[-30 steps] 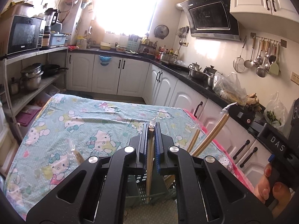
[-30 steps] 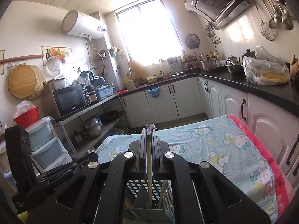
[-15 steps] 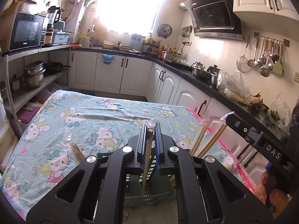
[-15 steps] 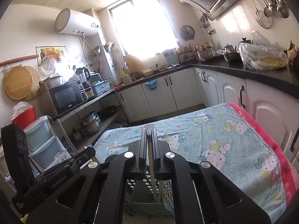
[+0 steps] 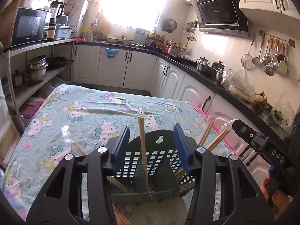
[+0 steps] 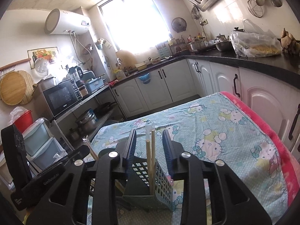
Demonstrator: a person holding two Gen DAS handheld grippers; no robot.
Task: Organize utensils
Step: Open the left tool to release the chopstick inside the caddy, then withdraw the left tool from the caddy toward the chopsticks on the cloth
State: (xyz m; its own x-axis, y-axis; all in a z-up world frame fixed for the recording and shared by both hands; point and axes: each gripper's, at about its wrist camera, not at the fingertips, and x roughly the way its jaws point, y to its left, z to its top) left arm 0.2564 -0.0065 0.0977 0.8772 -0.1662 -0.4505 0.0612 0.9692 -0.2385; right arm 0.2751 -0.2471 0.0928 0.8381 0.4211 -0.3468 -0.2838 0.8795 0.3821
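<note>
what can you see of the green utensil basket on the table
The utensil basket looks like grey-green plastic, with lattice walls of square holes and a taller rounded back panel with a keyhole hanging slot. Solid dividers split it into compartments. It stands upright on the cartoon-cat tablecloth, near the table's front edge. Wooden chopsticks stand in it, some in clear wrappers, leaning at different angles. The left gripper and right gripper hang open just above it, neither visibly touching it.
</note>
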